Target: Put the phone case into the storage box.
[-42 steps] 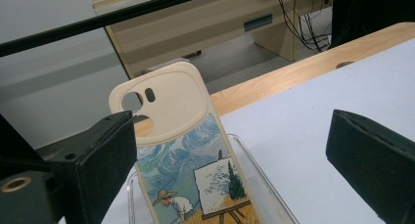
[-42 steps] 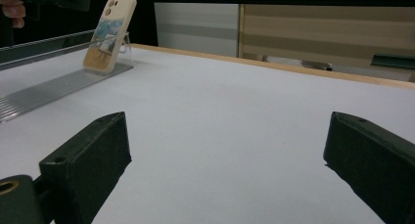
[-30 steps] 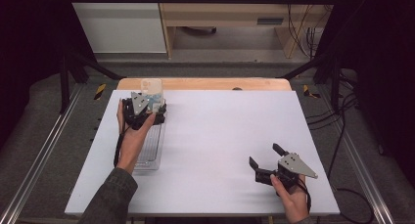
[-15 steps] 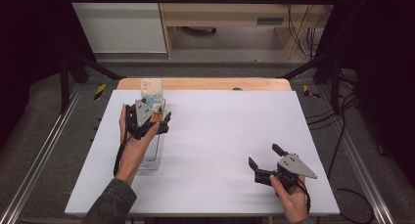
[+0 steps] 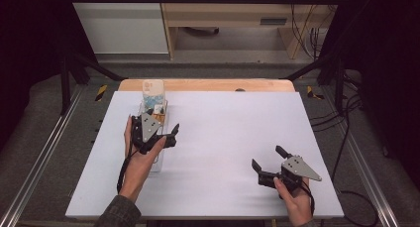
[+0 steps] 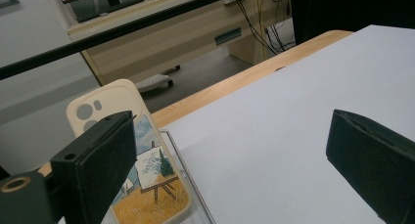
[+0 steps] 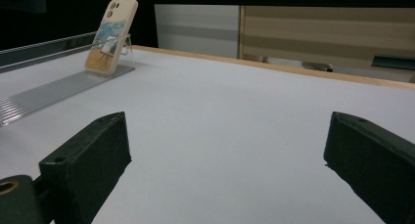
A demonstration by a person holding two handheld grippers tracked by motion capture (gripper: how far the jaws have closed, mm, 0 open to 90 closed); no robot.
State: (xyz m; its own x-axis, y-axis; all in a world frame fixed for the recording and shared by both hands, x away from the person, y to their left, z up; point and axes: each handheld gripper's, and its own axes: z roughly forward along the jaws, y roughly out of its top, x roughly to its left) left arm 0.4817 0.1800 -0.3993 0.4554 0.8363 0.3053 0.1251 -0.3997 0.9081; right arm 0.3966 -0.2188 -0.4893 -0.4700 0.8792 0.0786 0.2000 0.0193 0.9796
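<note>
The phone case (image 6: 122, 155) leans propped in its clear ridged stand (image 7: 58, 92) at ten o'clock; both hand-held grippers (image 5: 166, 137) (image 5: 270, 163) gape empty, so placement looks done.

Camera placement: one fixed overhead, two gripper-mounted.
High view looks forward and down over the whole table (image 5: 223, 138). Each gripper view sits low and close behind its parted jaws; both share the phone case (image 6: 132, 155) (image 7: 110, 35) beyond the left-hand jaw.
</note>
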